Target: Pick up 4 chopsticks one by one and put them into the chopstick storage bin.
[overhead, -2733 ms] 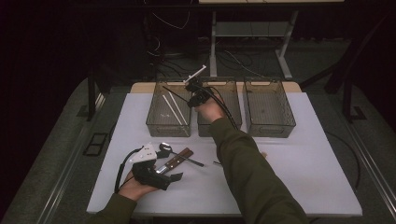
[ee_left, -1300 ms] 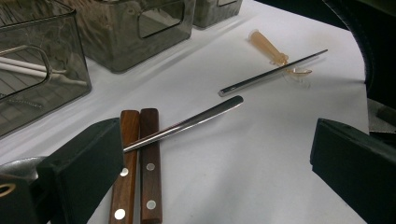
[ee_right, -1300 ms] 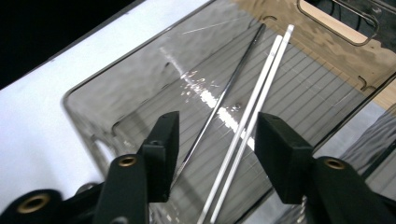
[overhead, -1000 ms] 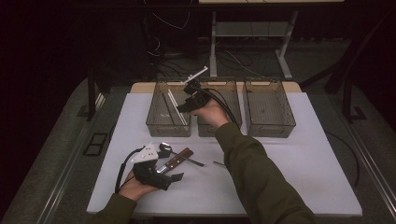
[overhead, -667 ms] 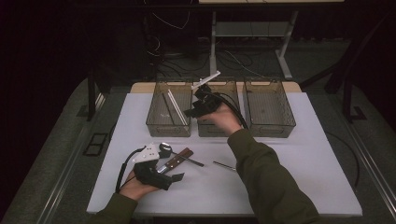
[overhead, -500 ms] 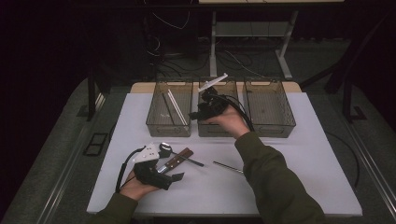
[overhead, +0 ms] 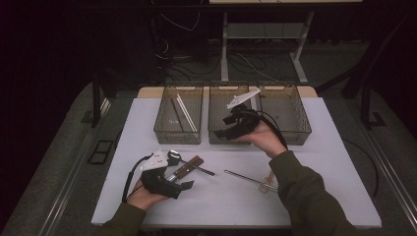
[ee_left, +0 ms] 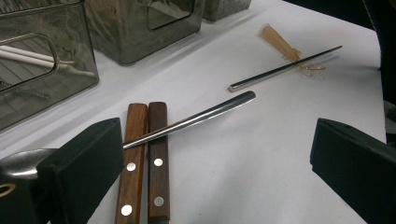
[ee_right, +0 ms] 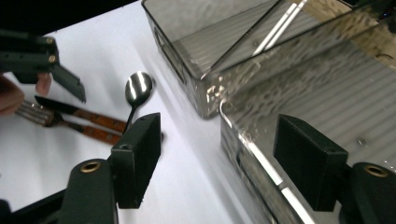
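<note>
Writing: none can be read on the bins, the cutlery or the hand-held grippers (the bin walls are plain ribbed smoked plastic).
Left bin (overhead: 178,115): holds two pale sticks leaning across it and a thin dark rod beside them.
Middle bin (overhead: 231,118): its floor looks bare in the right gripper view, apart from one small speck.
Right bin (overhead: 285,112): contents cannot be made out from the high view.
Right hand-held gripper (overhead: 231,129): held over the front of the middle bin, jaws apart with nothing between them; they have just been opening.
Left hand-held gripper (overhead: 183,186): low at the near left of the surface (overhead: 324,157), jaws wide apart and empty, pointing at the cutlery.
Wooden-handled knife and fork (ee_left: 144,163): side by side on the surface just ahead of the left jaws, handles riveted.
Spoon (ee_right: 138,89): lying across those handles, bowl toward the left bin.
Metal chopstick (ee_left: 285,68): lying alone on the surface, farther right.
Amber plastic piece (ee_left: 279,42): touching the far end of the chopstick (what it is I cannot tell).
</note>
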Motion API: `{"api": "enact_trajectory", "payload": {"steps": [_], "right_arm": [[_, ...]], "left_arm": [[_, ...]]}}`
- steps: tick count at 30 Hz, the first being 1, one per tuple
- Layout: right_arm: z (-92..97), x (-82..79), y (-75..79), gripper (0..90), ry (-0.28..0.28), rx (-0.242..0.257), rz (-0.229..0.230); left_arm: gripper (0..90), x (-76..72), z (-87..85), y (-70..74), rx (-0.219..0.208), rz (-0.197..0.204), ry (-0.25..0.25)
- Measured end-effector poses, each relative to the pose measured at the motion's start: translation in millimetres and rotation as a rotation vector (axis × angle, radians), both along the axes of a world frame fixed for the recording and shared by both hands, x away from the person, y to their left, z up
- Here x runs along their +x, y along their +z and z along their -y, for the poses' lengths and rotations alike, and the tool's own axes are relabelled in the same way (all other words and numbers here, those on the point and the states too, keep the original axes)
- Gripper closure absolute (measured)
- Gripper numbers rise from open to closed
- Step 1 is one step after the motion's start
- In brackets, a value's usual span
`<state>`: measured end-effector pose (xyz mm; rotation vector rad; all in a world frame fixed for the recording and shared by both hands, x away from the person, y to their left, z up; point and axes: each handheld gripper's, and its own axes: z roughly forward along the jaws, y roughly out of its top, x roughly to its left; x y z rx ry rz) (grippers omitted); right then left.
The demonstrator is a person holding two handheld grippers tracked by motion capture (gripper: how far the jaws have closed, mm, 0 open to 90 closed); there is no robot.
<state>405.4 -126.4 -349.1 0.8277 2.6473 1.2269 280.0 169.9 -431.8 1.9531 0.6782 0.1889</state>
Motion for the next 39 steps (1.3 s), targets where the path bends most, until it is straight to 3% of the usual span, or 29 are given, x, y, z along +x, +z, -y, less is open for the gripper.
{"api": "enact_trajectory", "payload": {"steps": [5,20,39], "right_arm": [[19.8,-13.2,-0.6,30.3,0.002,0.023,0.004],[66.2,-46.1,-21.7,26.2,0.034,0.018,-0.02],[122.9,-94.9,-38.9,27.2,0.044,-0.02,-0.021]], "left_arm": [[1.4,-1.1,0.3,0.6,0.001,0.001,0.005],[1.4,-2.0,-0.4,0.9,0.006,0.005,0.002],[1.6,-2.8,-0.8,1.0,0.022,0.005,0.004]]}}
